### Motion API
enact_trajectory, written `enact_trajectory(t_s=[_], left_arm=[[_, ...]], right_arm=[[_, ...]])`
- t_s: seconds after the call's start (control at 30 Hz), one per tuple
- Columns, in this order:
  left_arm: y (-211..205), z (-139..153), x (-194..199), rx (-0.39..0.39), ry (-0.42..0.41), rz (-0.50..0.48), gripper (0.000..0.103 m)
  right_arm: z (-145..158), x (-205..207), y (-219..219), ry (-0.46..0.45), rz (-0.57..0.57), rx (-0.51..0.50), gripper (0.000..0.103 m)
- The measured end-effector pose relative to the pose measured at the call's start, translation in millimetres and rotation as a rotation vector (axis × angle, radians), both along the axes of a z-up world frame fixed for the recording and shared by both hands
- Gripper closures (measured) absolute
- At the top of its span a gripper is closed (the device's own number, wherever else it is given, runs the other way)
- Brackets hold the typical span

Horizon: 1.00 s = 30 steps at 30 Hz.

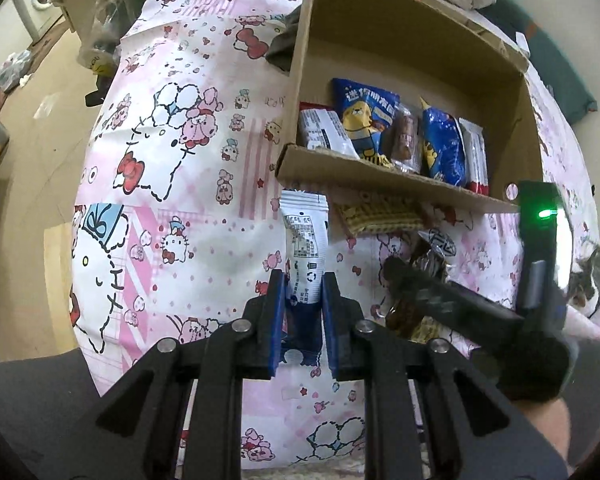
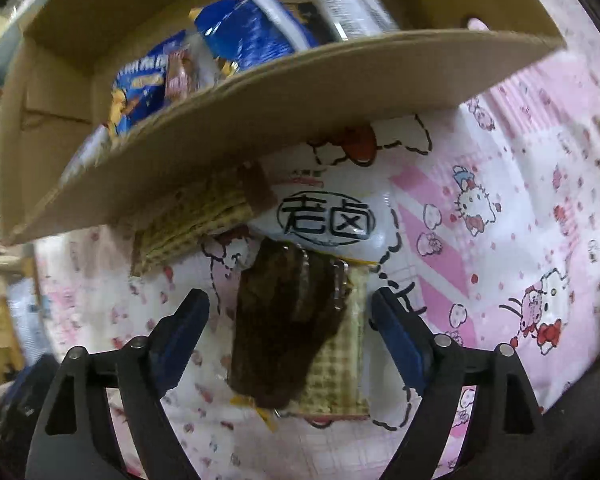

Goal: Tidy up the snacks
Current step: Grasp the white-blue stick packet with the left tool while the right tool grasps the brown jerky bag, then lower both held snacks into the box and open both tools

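Between the left gripper's (image 1: pixel 304 304) 2 blue pads, a white snack packet (image 1: pixel 305 248) is clamped by its lower end, hanging over the pink cartoon-print sheet (image 1: pixel 172 160). The right gripper (image 2: pixel 290 320) stands wide apart, its jaws on either side of a dark brown snack (image 2: pixel 276 328) lying on a checked wafer pack (image 2: pixel 340 364), touching neither. Just beyond, the cardboard box (image 1: pixel 380 176) holds several snack bags standing in a row, among them a blue bag (image 1: pixel 366 116).
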State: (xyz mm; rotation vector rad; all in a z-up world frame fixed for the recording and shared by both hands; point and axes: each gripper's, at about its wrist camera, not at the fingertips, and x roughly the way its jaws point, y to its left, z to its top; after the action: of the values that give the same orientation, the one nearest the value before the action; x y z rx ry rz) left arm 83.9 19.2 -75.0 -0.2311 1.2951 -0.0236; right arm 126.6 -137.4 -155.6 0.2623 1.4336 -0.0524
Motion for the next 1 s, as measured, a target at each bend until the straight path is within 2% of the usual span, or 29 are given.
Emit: enact_trajectory(t_s=[0.1,0.17,0.2,0.27,0.33,0.43,0.57,0.8,1.0], left_arm=[[0,3,2,-0.013,-0.008,0.013,0.088],[0,5,3,-0.03,-0.01,0.019,0.088],[1,5,3,-0.041,-0.007,0.019,0.088],[0,5,5,-0.068,0.0,0.018,0.088],[-2,7,5,-0.078,-0.001,0.014,0.088],[-3,10,5,-0.09,-0.006,0.014,0.088],[-3,11,6,-0.093,-0.01,0.019,0.088],[-4,9,3,-0.078,-0.005,0.011,0.088],[-6,17,-2,-0.043,-0.056,0.002,0.088]], right_arm=[[-3,0,13,-0.012,0.046,-0.08,0.014],[-2,-1,17,-0.029,0.074,-0.111,0.021],[0,-2,18,-0.037,0.081,-0.122,0.029],[3,-5,19,-0.037,0.087,-0.103,0.037],[8,-7,9,-0.036,0.094,-0.041,0.041],[17,-13,-9,-0.036,0.098,0.061,0.043],[35,-25,-22,-0.065,0.123,0.144,0.043],[67,-46,-45,-0.098,0.167,0.25,0.043],[87,-56,-60,-0.137,0.191,0.297,0.043]])
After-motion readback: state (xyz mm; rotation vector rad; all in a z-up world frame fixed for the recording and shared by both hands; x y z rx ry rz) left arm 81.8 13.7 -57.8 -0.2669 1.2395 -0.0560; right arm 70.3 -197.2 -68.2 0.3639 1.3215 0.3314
